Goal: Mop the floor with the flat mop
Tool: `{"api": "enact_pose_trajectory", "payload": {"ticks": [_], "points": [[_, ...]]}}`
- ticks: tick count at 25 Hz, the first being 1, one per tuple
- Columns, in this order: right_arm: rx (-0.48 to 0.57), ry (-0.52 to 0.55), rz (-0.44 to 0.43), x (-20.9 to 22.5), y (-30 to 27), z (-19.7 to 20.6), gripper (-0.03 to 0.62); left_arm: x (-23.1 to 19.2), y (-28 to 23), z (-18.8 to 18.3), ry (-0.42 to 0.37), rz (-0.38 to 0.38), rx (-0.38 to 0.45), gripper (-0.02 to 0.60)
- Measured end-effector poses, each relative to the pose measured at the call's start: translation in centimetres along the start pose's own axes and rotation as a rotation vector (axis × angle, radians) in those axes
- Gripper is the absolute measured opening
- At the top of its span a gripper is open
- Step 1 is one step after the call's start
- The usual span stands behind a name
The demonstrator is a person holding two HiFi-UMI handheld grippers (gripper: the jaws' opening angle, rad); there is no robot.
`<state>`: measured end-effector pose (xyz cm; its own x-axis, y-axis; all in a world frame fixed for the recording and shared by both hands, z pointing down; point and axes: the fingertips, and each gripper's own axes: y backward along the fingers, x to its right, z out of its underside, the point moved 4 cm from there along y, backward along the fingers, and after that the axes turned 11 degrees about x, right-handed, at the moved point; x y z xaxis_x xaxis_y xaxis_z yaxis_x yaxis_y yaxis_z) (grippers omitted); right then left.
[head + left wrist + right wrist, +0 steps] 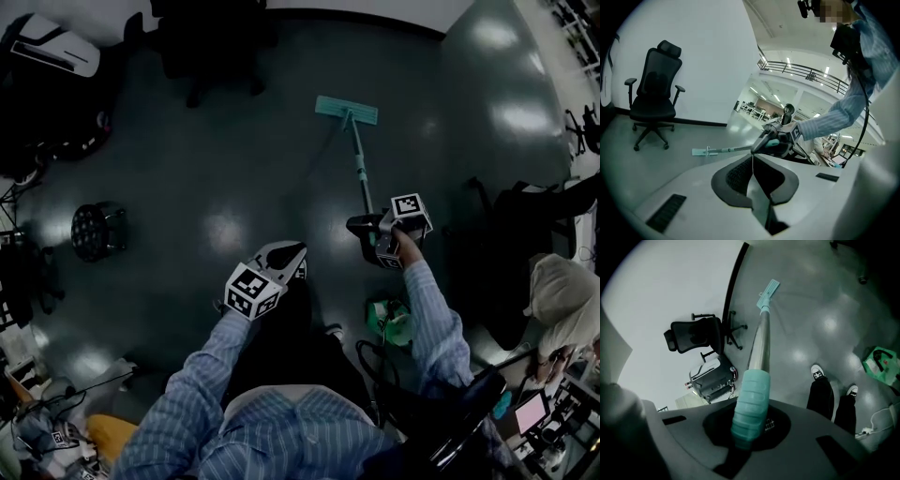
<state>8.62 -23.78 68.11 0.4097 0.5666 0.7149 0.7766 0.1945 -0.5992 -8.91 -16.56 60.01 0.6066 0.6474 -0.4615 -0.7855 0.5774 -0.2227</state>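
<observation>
The flat mop lies with its teal head [347, 110] flat on the dark floor, far ahead. Its silver handle [359, 164] slopes back to my right gripper [368, 231], which is shut on the handle's teal ribbed grip [750, 406]. In the right gripper view the handle [760, 343] runs away to the mop head [768, 288]. My left gripper [285, 256] hangs to the left of the handle, apart from it, its pads [740, 174] pressed together with nothing between them. From the left gripper view the mop head [705, 151] and the right gripper [776, 143] show ahead.
A black office chair [654, 101] stands by the white wall. A round black stool [96, 230] sits at the left. A green bag [392, 322] lies by my feet [816, 372], with cables near it. A seated person [562, 300] and a desk are at the right.
</observation>
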Motion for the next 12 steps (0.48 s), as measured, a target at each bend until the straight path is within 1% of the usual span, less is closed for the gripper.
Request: {"api": "enact_pose_trajectory", "payload": {"ticks": [4,12], "points": [[0.053,-0.04,-0.032,-2.3,-0.6,-5.3,0.011,-1.6,-0.9,0.1,0.009,0.005,-0.014,0.006],[0.1,0.013,0.046,-6.0,-2.7,-15.0,0.01,-4.4,-2.5,0.3,0.029,-0.006,-0.02,0.006]]}}
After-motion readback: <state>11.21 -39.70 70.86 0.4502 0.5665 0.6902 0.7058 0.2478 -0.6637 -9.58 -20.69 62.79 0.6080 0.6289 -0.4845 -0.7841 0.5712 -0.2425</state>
